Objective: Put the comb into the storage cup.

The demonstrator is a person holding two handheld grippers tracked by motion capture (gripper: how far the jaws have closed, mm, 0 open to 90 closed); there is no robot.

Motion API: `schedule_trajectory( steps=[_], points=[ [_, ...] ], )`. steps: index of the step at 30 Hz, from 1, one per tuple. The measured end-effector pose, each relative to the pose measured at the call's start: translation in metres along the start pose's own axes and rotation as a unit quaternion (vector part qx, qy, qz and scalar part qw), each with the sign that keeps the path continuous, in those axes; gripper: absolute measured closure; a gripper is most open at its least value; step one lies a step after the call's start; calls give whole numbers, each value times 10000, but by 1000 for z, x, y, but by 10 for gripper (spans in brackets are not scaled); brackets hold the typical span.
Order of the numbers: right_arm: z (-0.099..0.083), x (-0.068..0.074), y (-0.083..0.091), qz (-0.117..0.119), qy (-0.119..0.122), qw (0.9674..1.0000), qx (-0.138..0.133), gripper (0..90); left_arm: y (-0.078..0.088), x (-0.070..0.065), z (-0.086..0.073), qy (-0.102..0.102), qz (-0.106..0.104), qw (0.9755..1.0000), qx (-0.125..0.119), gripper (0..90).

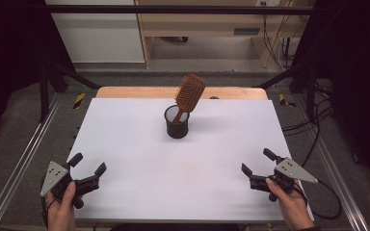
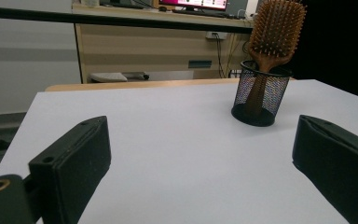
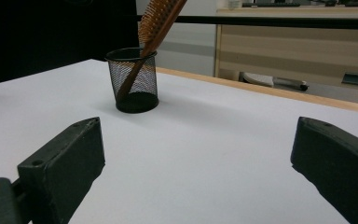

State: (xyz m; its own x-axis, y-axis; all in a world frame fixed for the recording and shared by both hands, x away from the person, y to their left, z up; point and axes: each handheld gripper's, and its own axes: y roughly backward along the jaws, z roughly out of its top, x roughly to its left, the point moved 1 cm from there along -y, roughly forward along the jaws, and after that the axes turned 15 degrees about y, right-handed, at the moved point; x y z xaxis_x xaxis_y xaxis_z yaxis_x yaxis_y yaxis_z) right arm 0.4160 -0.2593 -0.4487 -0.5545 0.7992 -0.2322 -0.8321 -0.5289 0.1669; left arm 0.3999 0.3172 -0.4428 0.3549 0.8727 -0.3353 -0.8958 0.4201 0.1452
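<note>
A wooden paddle hairbrush (image 1: 189, 94) stands handle-down in a black mesh cup (image 1: 177, 123) near the far middle of the white table (image 1: 139, 173), its bristled head leaning to the right. The brush (image 2: 276, 31) and the cup (image 2: 260, 95) rise ahead and to the right in the left gripper view. In the right gripper view the cup (image 3: 134, 87) and the brush (image 3: 157, 22) stand ahead on the left. My left gripper (image 1: 87, 164) rests open at the near left corner, held by a hand. My right gripper (image 1: 257, 161) is open at the near right, far from the cup.
A wooden strip (image 1: 125, 92) edges the table's far side. Beyond it stand a light wood cabinet (image 1: 197, 26) and cables (image 1: 282, 45) on the floor. Metal frame rails (image 1: 19, 163) run along both sides of the table.
</note>
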Motion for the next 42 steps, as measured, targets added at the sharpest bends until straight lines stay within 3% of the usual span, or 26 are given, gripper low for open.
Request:
schedule_trajectory(
  steps=[18, 42],
  points=[
    [-4, 13, -8, 200, -40, 9998, 2, 34, -3, -1, -2, -74, -52, 9999, 90, 46],
    [-3, 21, -31, 381, 201, 9991, 54, 38, -6, -4, -3, -146, -140, 9997, 128, 46]
  ],
)
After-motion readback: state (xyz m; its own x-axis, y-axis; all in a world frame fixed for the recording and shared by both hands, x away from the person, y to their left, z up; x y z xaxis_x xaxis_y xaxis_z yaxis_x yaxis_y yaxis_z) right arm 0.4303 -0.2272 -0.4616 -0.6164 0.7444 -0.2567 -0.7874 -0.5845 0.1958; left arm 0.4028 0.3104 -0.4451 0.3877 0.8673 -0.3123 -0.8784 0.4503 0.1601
